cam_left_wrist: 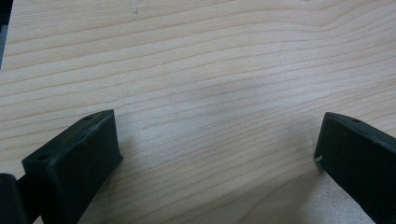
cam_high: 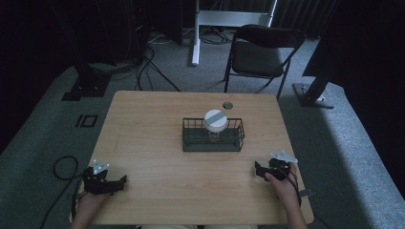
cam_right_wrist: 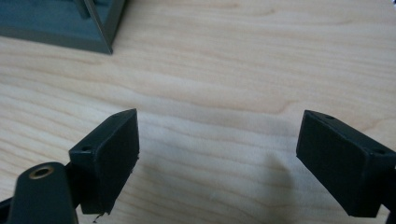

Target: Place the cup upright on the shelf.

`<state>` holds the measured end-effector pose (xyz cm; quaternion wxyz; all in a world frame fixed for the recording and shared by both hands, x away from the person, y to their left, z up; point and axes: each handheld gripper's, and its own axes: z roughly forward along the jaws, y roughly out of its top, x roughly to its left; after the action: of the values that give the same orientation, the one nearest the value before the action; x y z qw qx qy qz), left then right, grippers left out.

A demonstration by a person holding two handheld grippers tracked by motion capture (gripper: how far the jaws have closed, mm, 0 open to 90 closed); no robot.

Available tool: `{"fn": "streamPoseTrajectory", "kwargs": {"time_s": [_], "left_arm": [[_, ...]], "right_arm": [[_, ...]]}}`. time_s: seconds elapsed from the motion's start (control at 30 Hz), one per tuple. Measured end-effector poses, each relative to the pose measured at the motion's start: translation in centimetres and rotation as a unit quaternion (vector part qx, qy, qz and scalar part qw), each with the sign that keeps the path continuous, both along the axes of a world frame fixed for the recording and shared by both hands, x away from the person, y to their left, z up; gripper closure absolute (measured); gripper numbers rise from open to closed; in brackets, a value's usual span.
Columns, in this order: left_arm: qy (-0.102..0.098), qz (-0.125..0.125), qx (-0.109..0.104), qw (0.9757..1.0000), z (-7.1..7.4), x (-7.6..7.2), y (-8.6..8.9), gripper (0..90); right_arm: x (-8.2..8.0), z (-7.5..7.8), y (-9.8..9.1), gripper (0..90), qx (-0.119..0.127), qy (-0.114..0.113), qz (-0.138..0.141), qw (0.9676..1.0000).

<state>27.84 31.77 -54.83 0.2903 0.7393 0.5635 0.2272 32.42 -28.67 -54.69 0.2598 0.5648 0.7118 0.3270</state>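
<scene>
A dark wire rack (cam_high: 213, 141) stands at the middle of the wooden table (cam_high: 157, 124). Inside it sits a clear jar with a white lid (cam_high: 216, 120) bearing a grey stripe. My left gripper (cam_high: 123, 181) rests near the table's front left edge, jaws wide apart over bare wood (cam_left_wrist: 215, 121). My right gripper (cam_high: 258, 170) rests near the front right, held by a hand, also open with nothing between its fingers (cam_right_wrist: 112, 154). A corner of the rack (cam_right_wrist: 60, 23) shows at the upper left of the right gripper view.
A round grommet hole (cam_high: 228, 105) lies near the table's far edge. Beyond the table stand a black folding chair (cam_high: 260, 52) and a white stand leg (cam_high: 195, 33). Cables (cam_high: 62, 167) trail on the grey floor at the left.
</scene>
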Motion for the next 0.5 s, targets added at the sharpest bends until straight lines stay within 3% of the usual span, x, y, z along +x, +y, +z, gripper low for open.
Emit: {"fn": "streamPoseTrajectory", "kwargs": {"time_s": [0.3, 0.5], "left_arm": [[0.000, 0.000, 0.000, 1.0000, 0.00, 0.00, 0.00, 0.2], [0.000, 0.000, 0.000, 1.0000, 0.00, 0.00, 0.00, 0.2]], "right_arm": [[0.15, -0.44, -0.11, 12.2, -0.003, 0.024, 0.003, 0.9997], [0.16, -0.45, -0.14, 12.1, 0.000, 0.026, 0.001, 0.9997]]}}
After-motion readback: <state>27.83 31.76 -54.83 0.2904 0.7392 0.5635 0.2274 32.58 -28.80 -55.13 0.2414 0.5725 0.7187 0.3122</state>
